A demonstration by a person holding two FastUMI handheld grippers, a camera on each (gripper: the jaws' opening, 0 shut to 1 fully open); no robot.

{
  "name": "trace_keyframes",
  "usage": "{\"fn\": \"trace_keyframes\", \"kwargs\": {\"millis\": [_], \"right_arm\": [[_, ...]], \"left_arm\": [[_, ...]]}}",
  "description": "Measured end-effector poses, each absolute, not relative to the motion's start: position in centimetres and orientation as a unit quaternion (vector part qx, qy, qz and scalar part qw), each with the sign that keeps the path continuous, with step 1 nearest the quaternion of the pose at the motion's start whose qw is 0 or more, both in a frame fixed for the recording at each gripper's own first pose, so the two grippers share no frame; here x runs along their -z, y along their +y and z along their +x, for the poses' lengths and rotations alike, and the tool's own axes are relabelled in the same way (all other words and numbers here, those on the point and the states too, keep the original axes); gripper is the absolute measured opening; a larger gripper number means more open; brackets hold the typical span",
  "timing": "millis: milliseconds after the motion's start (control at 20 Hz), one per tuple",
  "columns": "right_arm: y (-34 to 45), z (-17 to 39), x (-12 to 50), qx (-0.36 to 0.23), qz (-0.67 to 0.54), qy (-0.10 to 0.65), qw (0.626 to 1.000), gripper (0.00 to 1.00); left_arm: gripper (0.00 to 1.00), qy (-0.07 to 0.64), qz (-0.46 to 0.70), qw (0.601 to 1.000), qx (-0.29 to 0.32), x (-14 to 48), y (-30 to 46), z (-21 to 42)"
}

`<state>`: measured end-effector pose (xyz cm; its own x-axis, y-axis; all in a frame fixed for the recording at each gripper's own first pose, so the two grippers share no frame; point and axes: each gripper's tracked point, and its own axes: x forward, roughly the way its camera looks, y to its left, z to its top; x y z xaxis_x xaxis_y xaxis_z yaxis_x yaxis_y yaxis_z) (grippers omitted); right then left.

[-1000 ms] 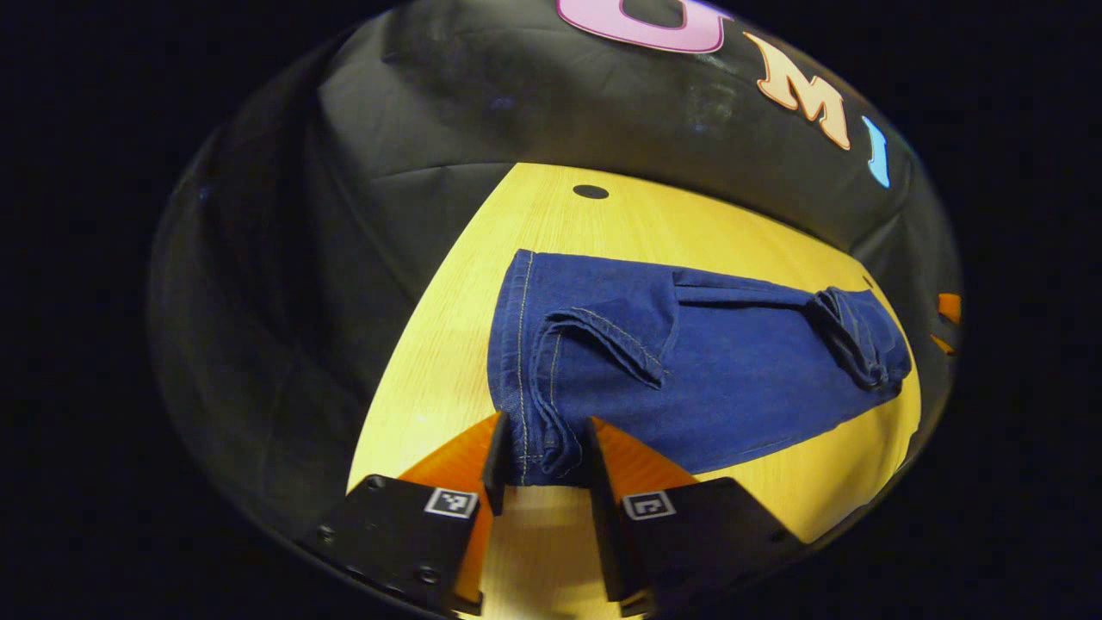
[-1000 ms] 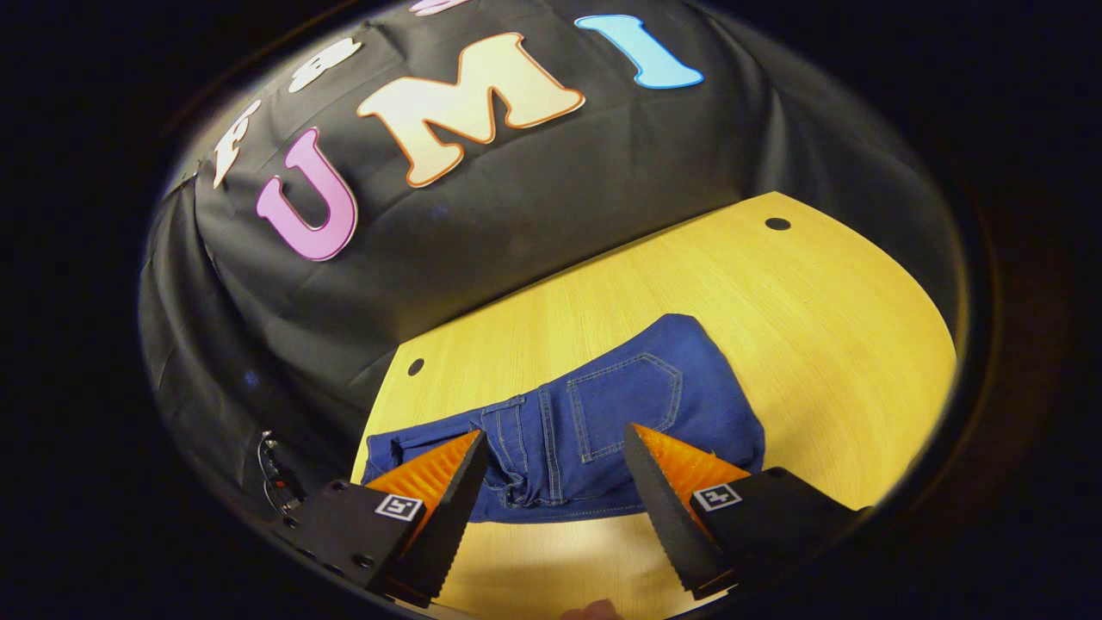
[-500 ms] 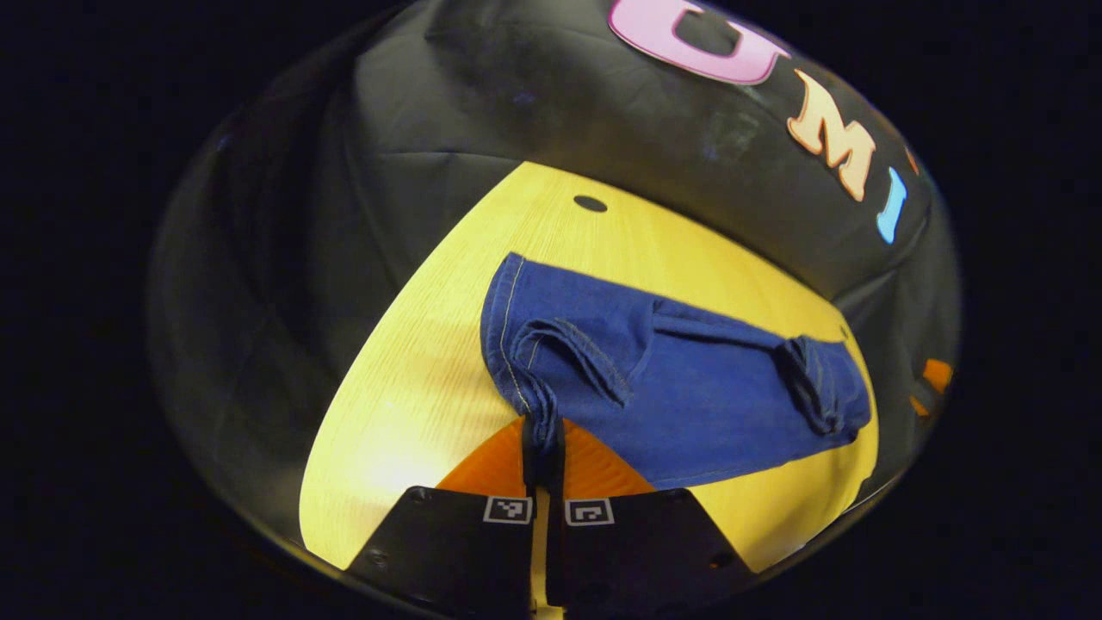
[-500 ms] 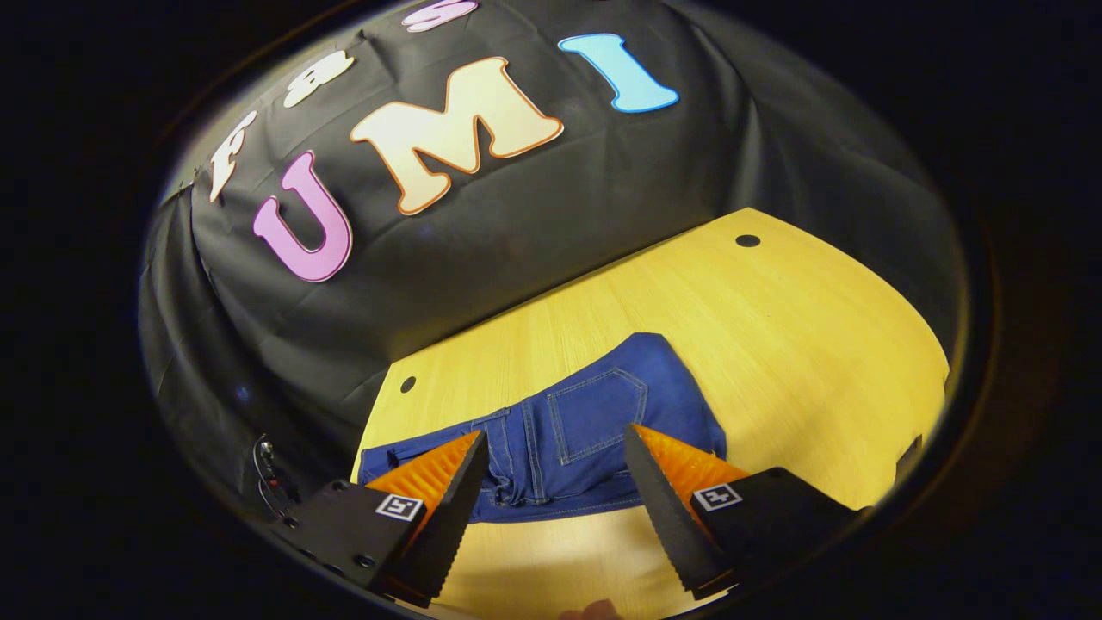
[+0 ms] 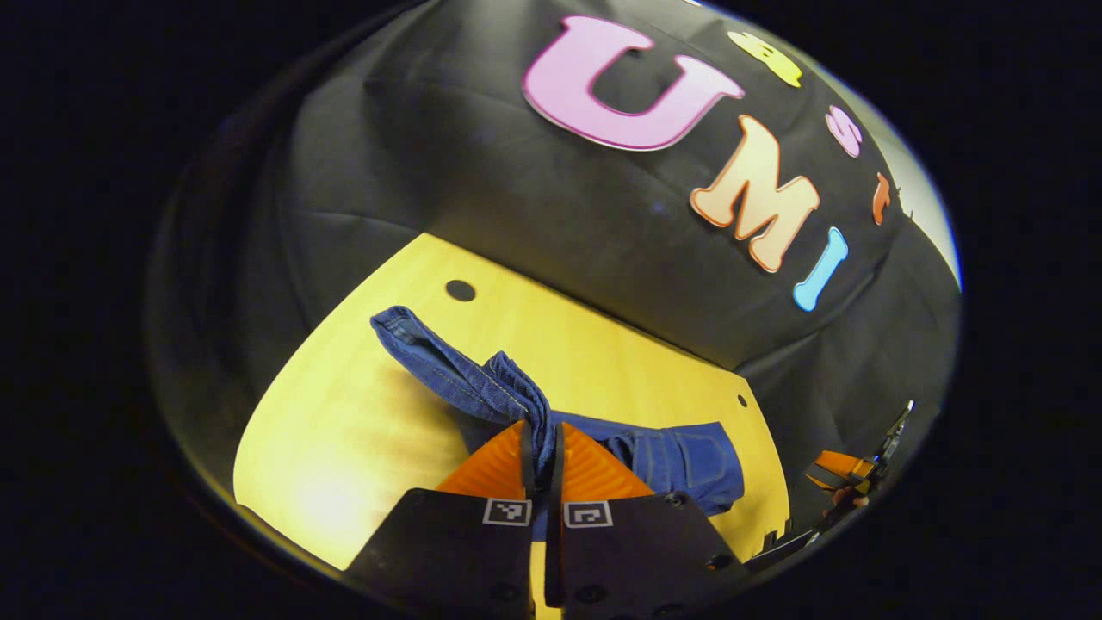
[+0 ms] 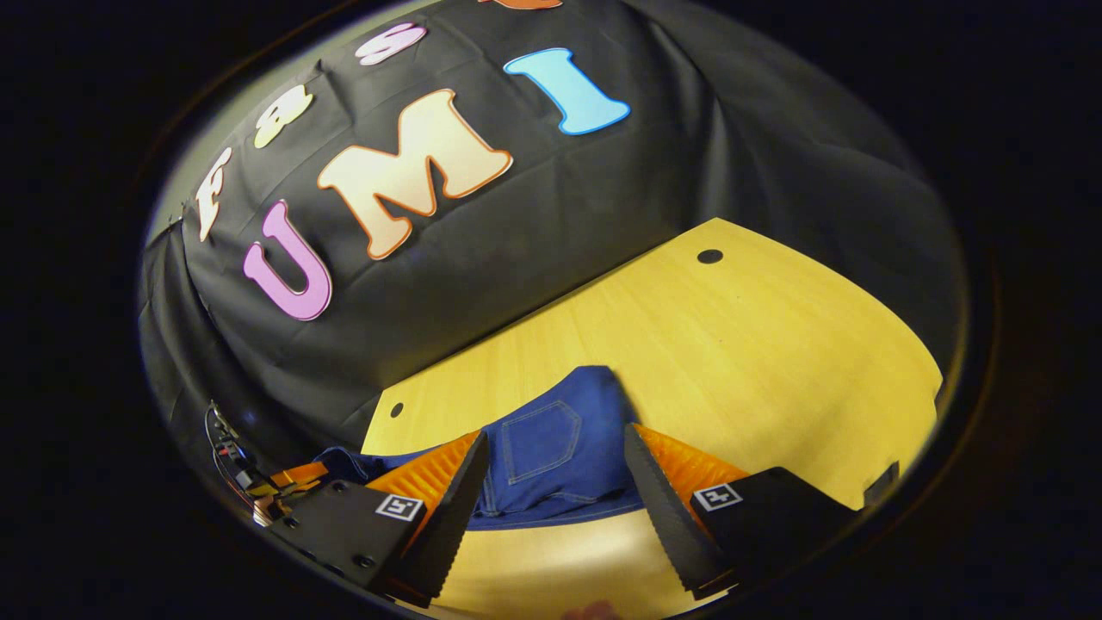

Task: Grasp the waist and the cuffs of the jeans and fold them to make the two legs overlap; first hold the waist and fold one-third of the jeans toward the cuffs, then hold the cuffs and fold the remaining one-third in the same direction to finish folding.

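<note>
Dark blue jeans [image 5: 689,456] lie on the yellow wooden table [image 5: 344,448]. My left gripper [image 5: 542,461] is shut on the cuff end [image 5: 482,379], which hangs raised above the table and trails off to the left. In the right gripper view the folded waist part with a back pocket [image 6: 542,439] lies flat on the table [image 6: 758,362]. My right gripper [image 6: 551,491] hovers open just in front of it, with nothing between its fingers. The left gripper [image 6: 288,478] also appears at the lower left of that view, and the right gripper [image 5: 848,469] at the far right of the left gripper view.
The black booth wall rises right behind the table. Small dark holes [image 5: 460,290] [image 6: 709,256] mark the tabletop near its corners. Bare wood stretches to the right of the jeans [image 6: 818,387] in the right gripper view.
My left gripper closed on the cuffs, then lifted them off the table and carried them toward the waist end. The right gripper stayed open and drew back slightly.
</note>
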<state>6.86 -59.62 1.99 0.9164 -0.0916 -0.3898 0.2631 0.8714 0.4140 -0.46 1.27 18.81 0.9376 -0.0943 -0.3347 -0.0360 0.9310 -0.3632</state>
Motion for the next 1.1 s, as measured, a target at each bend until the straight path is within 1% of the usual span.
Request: {"fn": "trace_keyframes", "kwargs": {"millis": [150,500,850,1100], "right_arm": [[-63.5,6.5,-2.6,0.081,0.239,0.185,0.950,0.98],[-69.7,5.8,-3.4,0.060,0.240,0.186,0.951,0.97],[-70.8,4.4,-1.8,0.045,0.210,0.211,0.954,0.98],[-70.4,4.1,-0.7,0.031,0.206,0.224,0.952,0.98]], "left_arm": [[0.00,0.176,-0.144,0.973,0.031,-20.5,-5.0,1.5],[0.00,0.177,-0.089,0.974,0.114,-22.9,-20.5,6.4],[0.00,0.243,-0.005,0.956,0.165,-17.0,-31.2,7.5],[0.00,0.289,0.107,0.936,0.167,-10.5,-34.3,4.7]]}}
